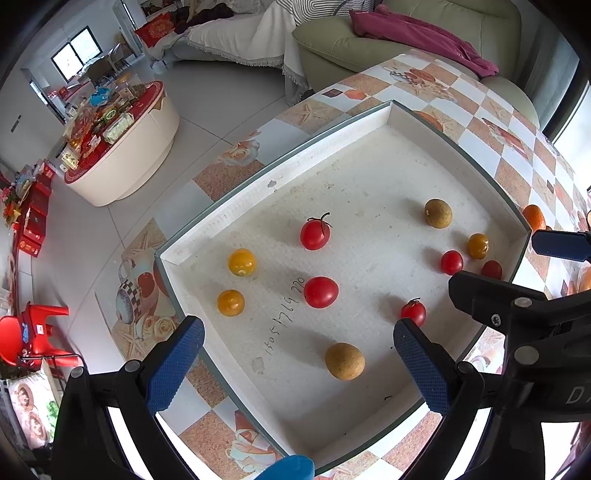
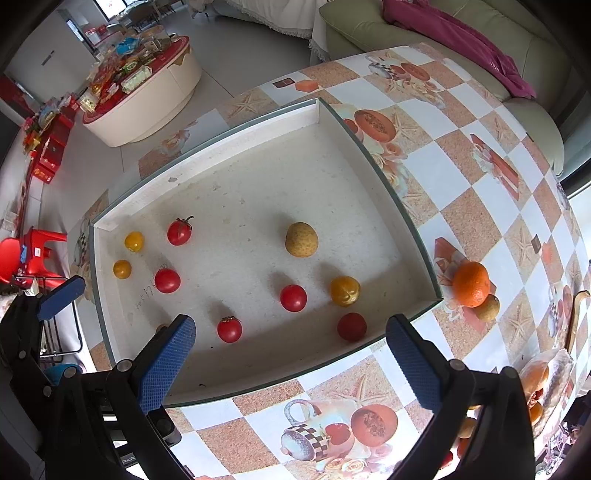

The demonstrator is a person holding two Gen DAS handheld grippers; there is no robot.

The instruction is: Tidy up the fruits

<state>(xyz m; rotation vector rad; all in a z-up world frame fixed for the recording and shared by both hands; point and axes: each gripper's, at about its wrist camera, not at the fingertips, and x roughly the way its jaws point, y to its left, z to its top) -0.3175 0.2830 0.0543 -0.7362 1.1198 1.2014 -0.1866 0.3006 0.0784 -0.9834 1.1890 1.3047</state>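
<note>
The tray (image 2: 388, 192) rests on the table (image 2: 480, 206) — tomatoes (image 2: 293, 298) scattered inside. An orange (image 2: 471, 284) lies outside, just right of the tray's wall.

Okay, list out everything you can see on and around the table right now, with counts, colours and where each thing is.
tray: one, white, shallow, on the table
red tomatoes: five, red, spread across the tray
yellow tomatoes: three, yellow-orange; two near the tray's left corner, one towards its right side
brown fruits: two, tan, in the tray, one near, one far
orange: one, orange, on the table just outside the tray's right corner
small brown fruit: one, tan, touching the orange
table: one, checked orange-and-white cloth
sofa: one, pale green, behind the table
red chair: one, on the floor at left
left claw: open, over the tray
right claw: open, over the tray's near edge
</note>
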